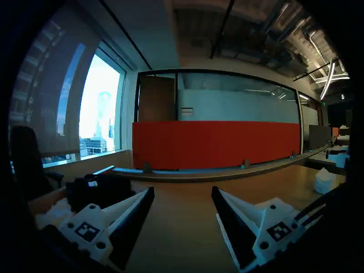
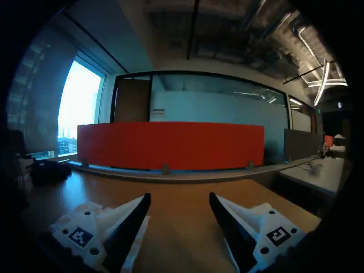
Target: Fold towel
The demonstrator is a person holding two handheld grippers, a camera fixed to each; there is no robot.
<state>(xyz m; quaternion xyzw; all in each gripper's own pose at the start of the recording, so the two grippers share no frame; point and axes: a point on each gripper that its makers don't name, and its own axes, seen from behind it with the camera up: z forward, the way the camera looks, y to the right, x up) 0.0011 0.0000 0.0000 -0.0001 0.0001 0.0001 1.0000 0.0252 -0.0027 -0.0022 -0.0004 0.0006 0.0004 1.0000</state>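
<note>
My left gripper (image 1: 182, 189) hovers open over a brown wooden table (image 1: 182, 227), nothing between its white and black fingers (image 1: 132, 214). A white crumpled cloth, maybe the towel (image 1: 51, 213), lies low on the left beside the left finger. My right gripper (image 2: 179, 194) is also open and empty above the same table (image 2: 182, 232). A strip of white cloth (image 2: 138, 243) peeks out under its left finger (image 2: 123, 223); I cannot tell whether the finger touches it.
A black bag (image 1: 98, 189) sits on the table at the left, also in the right gripper view as the bag (image 2: 48, 172). A red divider panel (image 1: 214, 143) lines the table's far edge. A small white crumpled object (image 1: 324, 181) rests at the right. A dark chair (image 1: 25, 159) stands left.
</note>
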